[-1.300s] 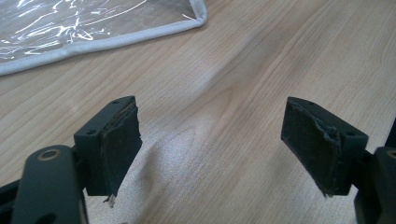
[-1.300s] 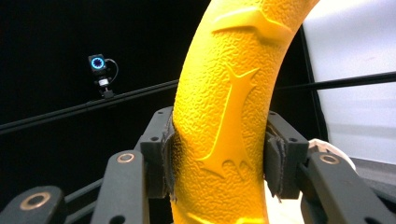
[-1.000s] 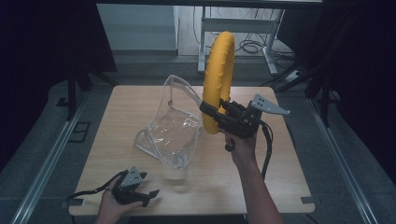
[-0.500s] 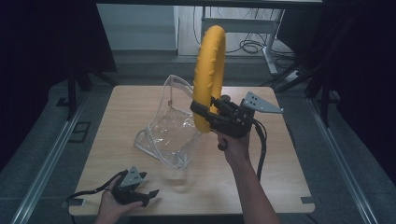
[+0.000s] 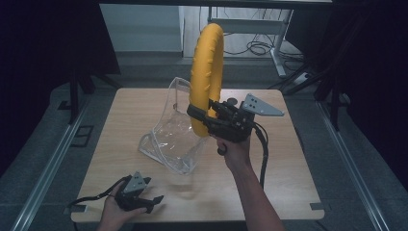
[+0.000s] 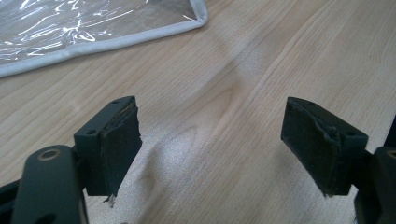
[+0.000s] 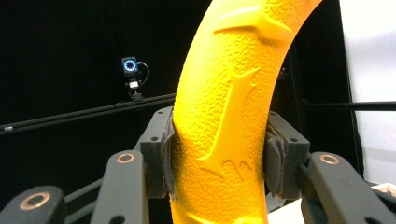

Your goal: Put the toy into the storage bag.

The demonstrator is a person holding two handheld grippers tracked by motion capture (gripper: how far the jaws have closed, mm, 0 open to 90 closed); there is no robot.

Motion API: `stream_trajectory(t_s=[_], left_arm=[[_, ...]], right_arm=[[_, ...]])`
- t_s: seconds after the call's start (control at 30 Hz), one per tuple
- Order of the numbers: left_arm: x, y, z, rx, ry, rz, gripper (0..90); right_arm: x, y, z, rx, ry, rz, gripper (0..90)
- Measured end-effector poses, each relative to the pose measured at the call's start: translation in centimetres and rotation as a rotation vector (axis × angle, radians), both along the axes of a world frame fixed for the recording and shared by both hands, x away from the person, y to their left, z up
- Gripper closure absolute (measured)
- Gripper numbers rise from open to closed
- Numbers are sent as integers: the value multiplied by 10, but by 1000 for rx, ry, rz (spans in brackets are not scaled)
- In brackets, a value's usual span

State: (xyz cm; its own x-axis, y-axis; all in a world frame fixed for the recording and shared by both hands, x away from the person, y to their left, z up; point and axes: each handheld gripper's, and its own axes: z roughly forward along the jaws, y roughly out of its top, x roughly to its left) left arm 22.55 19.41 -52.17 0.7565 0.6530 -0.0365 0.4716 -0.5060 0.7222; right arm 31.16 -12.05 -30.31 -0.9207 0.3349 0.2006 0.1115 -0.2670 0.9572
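Since a second ago the right tongs (image 5: 202,118) have carried the yellow ring (image 5: 207,72) leftward over the tabletop (image 5: 288,168), so that its lower end now hangs just above the clear plastic bag (image 5: 168,139); the left tongs (image 5: 144,199) have stayed where they were.

At the near left edge of the tabletop, a hand rests the left tongs flat on the wood. In the left gripper view the jaws stand well apart with nothing but bare wood grain between them, and the bag's white-trimmed edge (image 6: 107,39) lies ahead of them, apart from the fingertips (image 6: 116,149).

Further right, toward the middle, the clear plastic bag sits on the tabletop with its far side standing up and its mouth open upward.

Right of the bag, the right tongs are held up off the tabletop, clamped on the lower part of the yellow ring. The ring stands nearly upright, edge-on to the high view, rising well above the tongs. In the right gripper view the ring (image 7: 233,116) is pinched between both pads (image 7: 168,158), and its pebbled surface carries raised star-like shapes.
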Motion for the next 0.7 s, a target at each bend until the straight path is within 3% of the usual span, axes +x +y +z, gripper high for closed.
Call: stream_trajectory(t_s=[0.3, 0.7], left_arm=[[0, 0, 0, -4, -1, 1, 196], [0, 1, 1, -1, -3, 0, 196]], right_arm=[[-5, 9, 8, 1, -32, 11, 513], [-4, 26, 7, -3, -28, 54, 512]])
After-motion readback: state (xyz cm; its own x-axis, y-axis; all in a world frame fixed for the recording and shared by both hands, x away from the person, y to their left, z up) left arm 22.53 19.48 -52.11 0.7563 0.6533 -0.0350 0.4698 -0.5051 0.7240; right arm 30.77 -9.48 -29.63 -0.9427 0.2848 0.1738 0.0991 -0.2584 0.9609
